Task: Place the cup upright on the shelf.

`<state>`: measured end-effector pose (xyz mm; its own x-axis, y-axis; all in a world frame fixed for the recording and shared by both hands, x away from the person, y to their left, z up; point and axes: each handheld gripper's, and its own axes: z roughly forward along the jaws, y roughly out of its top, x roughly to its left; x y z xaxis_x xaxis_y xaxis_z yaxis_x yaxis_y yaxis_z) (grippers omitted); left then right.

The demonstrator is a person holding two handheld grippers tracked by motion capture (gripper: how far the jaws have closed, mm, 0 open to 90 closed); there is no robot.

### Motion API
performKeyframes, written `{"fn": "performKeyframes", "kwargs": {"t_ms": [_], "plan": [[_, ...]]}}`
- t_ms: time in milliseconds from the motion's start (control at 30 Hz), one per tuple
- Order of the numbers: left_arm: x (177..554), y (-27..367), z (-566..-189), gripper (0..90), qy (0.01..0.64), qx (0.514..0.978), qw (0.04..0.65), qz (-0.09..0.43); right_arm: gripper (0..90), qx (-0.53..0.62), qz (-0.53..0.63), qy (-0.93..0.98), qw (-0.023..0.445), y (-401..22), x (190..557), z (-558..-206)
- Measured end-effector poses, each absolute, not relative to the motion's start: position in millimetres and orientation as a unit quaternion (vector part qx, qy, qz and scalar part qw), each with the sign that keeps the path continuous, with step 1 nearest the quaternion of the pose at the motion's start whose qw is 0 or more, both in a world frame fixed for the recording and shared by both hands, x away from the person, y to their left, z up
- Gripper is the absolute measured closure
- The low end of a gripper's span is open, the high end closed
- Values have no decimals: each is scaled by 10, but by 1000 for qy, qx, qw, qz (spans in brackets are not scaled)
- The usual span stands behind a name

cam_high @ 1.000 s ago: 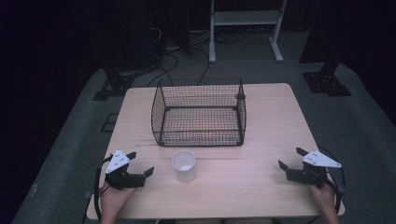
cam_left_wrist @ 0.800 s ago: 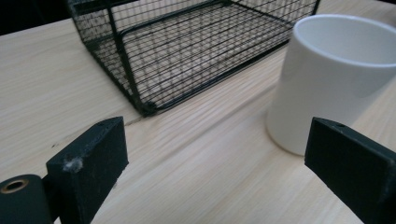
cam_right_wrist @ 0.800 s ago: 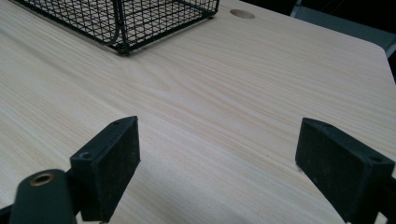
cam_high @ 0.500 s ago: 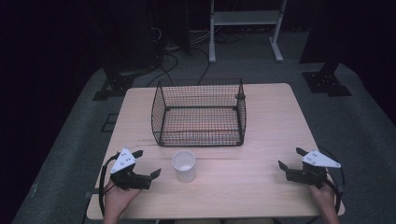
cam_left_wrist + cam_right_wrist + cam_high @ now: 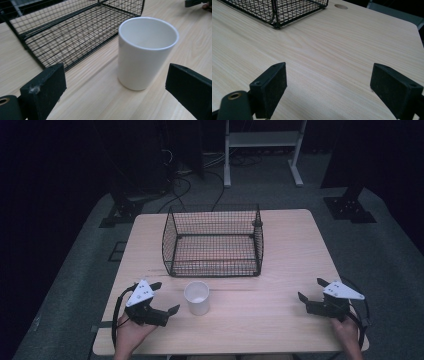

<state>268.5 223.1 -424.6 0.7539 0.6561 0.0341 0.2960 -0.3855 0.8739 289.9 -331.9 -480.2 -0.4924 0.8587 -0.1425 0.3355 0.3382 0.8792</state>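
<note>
We see a white cup (image 5: 196, 298) standing upright on the wooden counter (image 5: 280, 270), just in front of the near wall of a black wire basket (image 5: 212, 240). The cup is apart from the basket, with a narrow strip of bare counter between them. Its mouth faces up and its inside looks white and bare.

Our left gripper (image 5: 162, 297) sits near the counter's front left, held in the left hand (image 5: 131, 332), its jaws spread wide and pointing toward the cup. In the left gripper view the cup (image 5: 146, 52) stands ahead of the two black jaws, somewhat toward the jaw on the right of that view. It is not yet between the jaws, and neither one touches it. The basket (image 5: 75, 32) lies behind and to the left of the cup there.

Our right gripper (image 5: 311, 289) rests near the front right of the counter, well apart from the cup, held in the right hand (image 5: 350, 332). Its jaws are also released and gripping nothing; in the right gripper view we see bare wood (image 5: 324, 55) between them and a corner of the basket (image 5: 279, 10) farther off.
</note>
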Motion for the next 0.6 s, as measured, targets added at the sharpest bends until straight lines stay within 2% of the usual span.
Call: {"fn": "performKeyframes", "kwargs": {"t_ms": [600], "plan": [[2695,1979,-4154,24,265,834,455,165,131,396,416,756,314,-3313,2900,-4803]]}}
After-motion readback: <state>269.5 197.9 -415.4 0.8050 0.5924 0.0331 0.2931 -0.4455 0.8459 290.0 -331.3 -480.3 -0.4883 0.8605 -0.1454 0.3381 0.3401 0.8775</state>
